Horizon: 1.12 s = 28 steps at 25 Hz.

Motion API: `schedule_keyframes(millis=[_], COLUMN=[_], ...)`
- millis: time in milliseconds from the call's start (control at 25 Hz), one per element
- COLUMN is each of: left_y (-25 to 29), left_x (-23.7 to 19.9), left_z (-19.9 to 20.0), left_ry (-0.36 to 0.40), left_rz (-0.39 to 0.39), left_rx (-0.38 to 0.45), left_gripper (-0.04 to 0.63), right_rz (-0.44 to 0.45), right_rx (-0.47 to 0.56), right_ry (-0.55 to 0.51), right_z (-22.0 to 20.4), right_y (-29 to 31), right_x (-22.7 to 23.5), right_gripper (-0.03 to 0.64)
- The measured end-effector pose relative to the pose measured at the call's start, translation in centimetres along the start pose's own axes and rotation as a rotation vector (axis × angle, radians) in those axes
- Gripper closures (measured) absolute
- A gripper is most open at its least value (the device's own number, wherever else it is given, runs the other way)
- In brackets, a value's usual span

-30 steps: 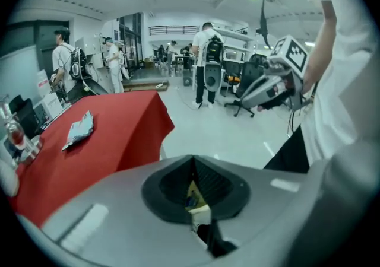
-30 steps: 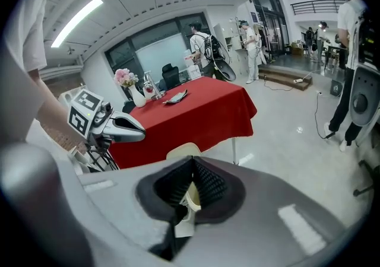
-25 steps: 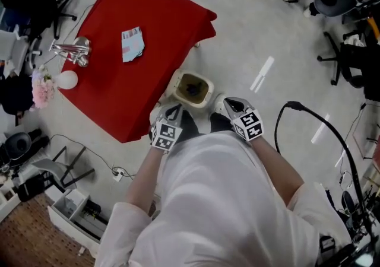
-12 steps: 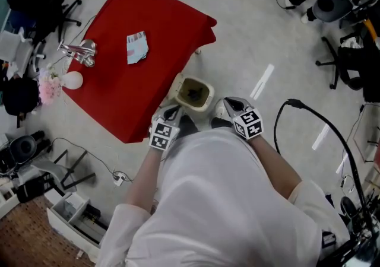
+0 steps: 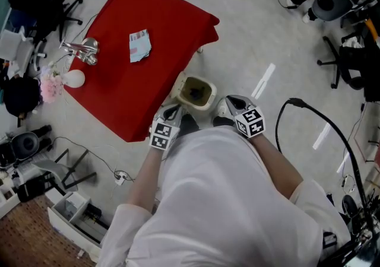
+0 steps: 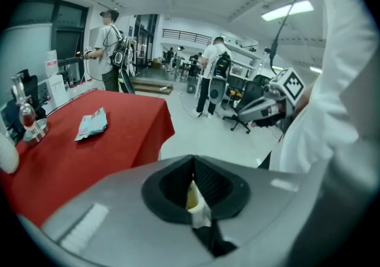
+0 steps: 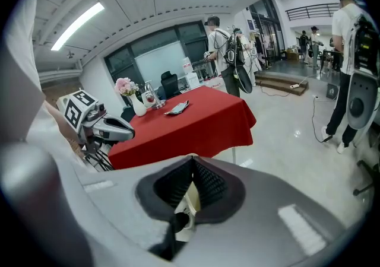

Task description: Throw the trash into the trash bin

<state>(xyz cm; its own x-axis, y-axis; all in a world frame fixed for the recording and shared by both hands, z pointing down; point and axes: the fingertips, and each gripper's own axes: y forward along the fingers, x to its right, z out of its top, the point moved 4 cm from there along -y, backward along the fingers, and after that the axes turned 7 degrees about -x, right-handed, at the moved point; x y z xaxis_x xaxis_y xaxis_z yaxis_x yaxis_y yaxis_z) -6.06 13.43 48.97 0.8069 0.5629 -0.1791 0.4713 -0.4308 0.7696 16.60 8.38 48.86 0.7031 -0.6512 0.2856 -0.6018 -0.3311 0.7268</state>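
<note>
Evidently between pickups, the left gripper (image 5: 173,110) and right gripper (image 5: 233,104) hung near the trash bin (image 5: 181,84), jaws shut, empty; a wrapper (image 5: 140,45) lay upper left.

Pale floor (image 5: 249,34) — red-draped table (image 5: 119,99)

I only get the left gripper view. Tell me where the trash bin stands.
Observer: The head view shows the trash bin on the floor, beside the near corner of the red table.
Operator: Report what is inside it.
Observer: Something dark lies at its bottom; I cannot tell what it is.
Operator: Now check the other jaws.
Observer: The right gripper shows its jaws together in its own view, with nothing held.
</note>
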Motion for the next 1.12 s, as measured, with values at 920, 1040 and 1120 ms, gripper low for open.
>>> schedule_keyframes(millis=[920,1040,1120], left_y=[-2.1,-1.8,-1.6], left_x=[-15.5,-17.1,-18.1], left_z=[2.7,3.1,3.2], left_ry=[0.086,0.101,0.111], left_rz=[0.085,0.076,0.071], left_rx=[0.017,0.008,0.0], left_gripper=[0.569,0.565,0.557], right_rz=[-0.101,-0.115,-0.125], right_rx=[0.039,0.043,0.046], right_ry=[0.056,0.07,0.08], right_z=[4.4,5.0,5.4], right_y=[3.1,3.8,4.2], right_x=[-2.5,-2.6,-2.7], right_gripper=[0.615,0.615,0.615])
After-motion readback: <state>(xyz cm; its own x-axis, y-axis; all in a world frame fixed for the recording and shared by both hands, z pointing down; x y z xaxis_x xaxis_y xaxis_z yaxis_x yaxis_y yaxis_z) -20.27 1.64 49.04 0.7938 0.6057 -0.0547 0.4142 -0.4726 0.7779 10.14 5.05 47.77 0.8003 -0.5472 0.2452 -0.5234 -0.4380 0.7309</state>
